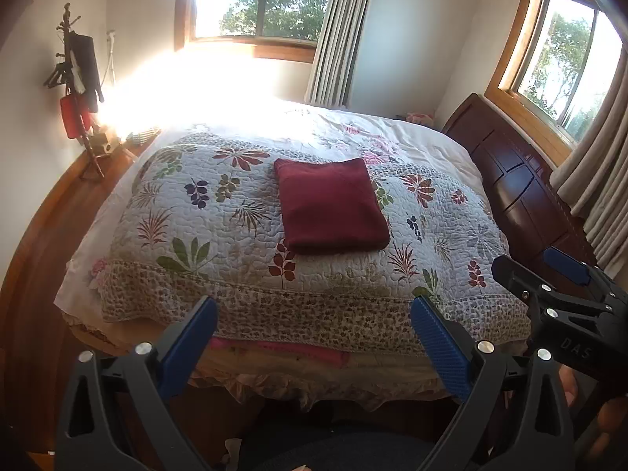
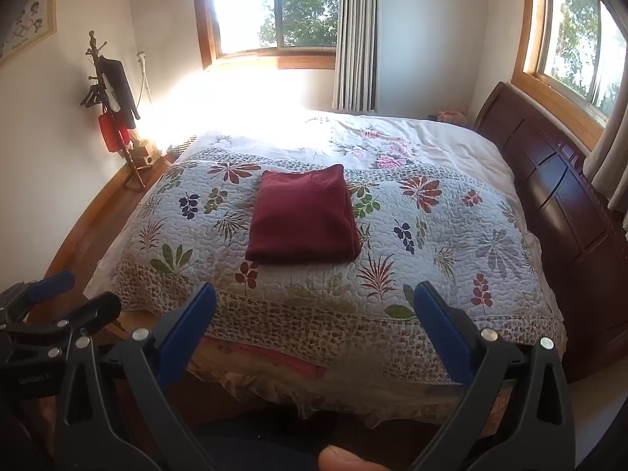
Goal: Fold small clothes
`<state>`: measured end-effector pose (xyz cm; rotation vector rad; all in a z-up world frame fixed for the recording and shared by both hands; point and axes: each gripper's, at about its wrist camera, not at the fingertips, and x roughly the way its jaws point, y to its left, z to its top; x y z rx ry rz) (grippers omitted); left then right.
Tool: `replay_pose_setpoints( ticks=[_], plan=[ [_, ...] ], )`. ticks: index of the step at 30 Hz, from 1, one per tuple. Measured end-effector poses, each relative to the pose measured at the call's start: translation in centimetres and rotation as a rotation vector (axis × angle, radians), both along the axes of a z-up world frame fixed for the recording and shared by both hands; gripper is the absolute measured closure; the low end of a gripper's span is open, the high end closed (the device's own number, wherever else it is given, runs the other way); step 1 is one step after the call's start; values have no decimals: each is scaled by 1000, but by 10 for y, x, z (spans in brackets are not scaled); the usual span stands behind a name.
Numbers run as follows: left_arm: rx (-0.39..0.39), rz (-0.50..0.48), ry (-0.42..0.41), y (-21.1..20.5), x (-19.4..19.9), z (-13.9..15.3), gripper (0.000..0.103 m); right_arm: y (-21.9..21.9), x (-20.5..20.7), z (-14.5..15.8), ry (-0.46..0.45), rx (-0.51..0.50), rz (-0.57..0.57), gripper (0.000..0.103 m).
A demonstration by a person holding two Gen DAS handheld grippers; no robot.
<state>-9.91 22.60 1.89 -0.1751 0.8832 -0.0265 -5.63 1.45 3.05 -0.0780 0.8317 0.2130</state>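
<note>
While both claws hang back off the near edge of the bed, a folded dark red garment lies flat near the middle of the flowered quilt, squared up and well apart from either claw. Bare quilt runs all around the garment: a wide strip to its left, another to its right, and a band between it and the quilt's patterned near border. Beyond the far edge of the quilt a pale sheet stretches toward the window wall. On the right, the bed ends against a dark wooden headboard under a second window; on the left, it drops to a wooden floor, with a coat stand in the far left corner.

In its own view, the left claw is spread wide, its blue pads framing the near edge of the bed and gripping nothing. Likewise, the right claw stands wide open and empty, pointed at the garment from the near side. Both sit level, side by side and close together; each shows at the margin of the other's view. A fingertip shows at the bottom of the right view.
</note>
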Motion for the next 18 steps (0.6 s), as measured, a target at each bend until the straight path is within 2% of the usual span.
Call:
replay_pose_setpoints(
  ticks=[18],
  plan=[
    [6, -12, 4, -2, 4, -1, 4, -4, 1, -1, -28, 2, -9, 3]
  ],
)
